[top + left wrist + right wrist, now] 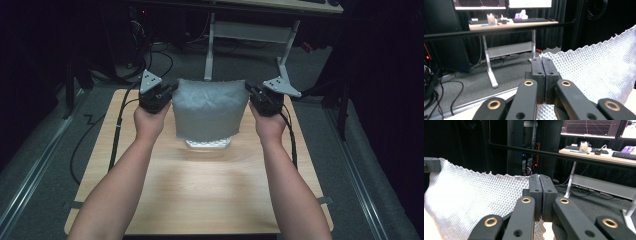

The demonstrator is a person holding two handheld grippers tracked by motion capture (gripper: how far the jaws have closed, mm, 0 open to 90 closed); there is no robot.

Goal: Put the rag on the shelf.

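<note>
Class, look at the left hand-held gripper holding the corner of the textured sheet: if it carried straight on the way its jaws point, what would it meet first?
Probably nothing nearby: beyond the left hand-held gripper, shut on the sheet, lies open grey floor. The white desk leg looks the first obstacle, though depth is unclear.

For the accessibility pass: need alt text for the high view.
Two hands hold a white textured cloth stretched upright between the left gripper and right gripper, each with its jaws shut on an upper corner. It hangs above a wooden table, over its far end.
</note>
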